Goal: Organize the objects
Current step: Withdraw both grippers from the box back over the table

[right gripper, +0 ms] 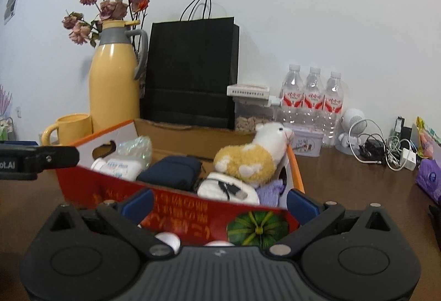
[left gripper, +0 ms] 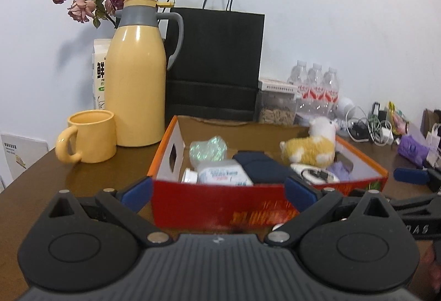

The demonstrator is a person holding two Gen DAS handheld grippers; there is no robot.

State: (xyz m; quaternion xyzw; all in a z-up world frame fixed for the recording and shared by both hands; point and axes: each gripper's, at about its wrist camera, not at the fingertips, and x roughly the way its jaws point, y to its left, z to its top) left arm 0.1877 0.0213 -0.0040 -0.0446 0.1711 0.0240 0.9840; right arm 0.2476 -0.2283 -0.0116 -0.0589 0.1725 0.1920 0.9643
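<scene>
- We hold the left gripper [left gripper: 217, 190] and the right gripper [right gripper: 219, 200] with fingers spread wide and nothing between them, both low at the near wall of the red box [left gripper: 220, 204].
- Inside the box we see a tissue pack [left gripper: 223, 175], a dark pouch [left gripper: 260, 167] and a plush toy [right gripper: 252, 156].
- Behind it stand a yellow mug [left gripper: 91, 135], a yellow jug [left gripper: 135, 74], a black bag [left gripper: 215, 63] and water bottles [right gripper: 312, 96].

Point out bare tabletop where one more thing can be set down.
Bare wood shows left of the red box, in front of the yellow mug, and right of the box before the cable tangle. The back wall row and the box are crowded.
</scene>
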